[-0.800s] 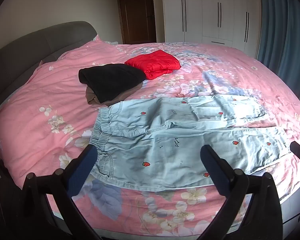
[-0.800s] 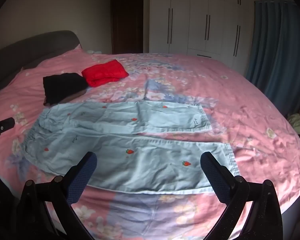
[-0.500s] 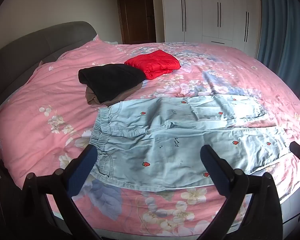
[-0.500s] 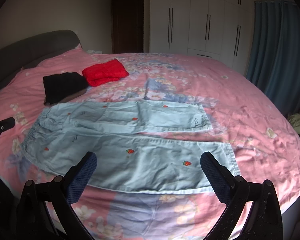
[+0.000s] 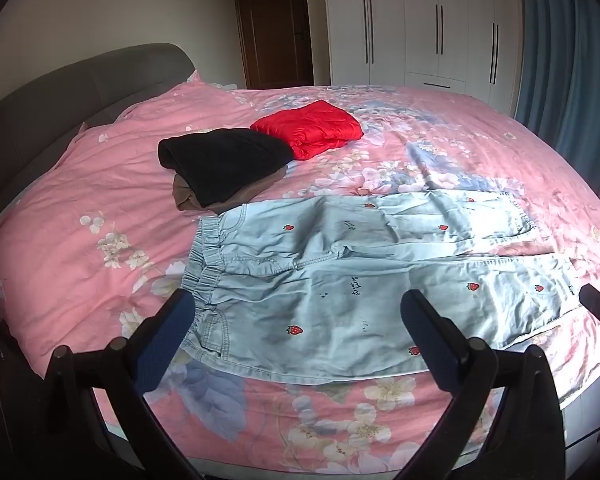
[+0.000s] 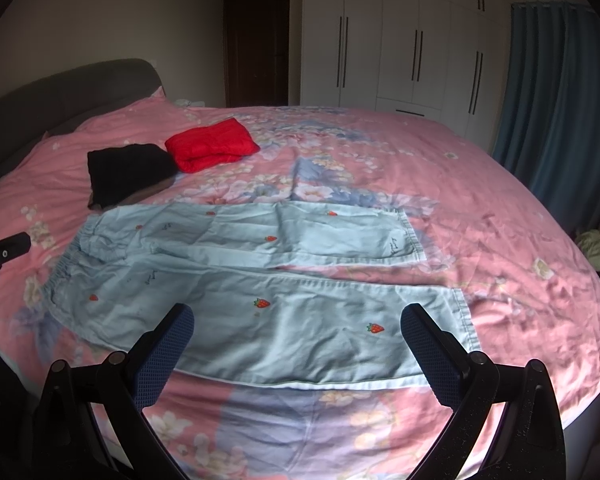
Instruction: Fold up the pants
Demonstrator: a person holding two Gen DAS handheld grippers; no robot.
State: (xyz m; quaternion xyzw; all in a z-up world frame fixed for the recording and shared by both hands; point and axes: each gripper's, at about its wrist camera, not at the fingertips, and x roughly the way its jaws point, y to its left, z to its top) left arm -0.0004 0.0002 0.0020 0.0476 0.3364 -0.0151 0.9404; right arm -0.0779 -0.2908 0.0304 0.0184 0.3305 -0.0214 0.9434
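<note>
Denim pants bear illegible script; left gripper and right gripper fingers spread.

A folded red garment lies beside a black one on the pink floral bedspread.

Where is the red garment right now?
The red garment lies folded on the pink bed, far side, upper left of centre in both views. It sits behind the pants, beside the black garment.
</note>
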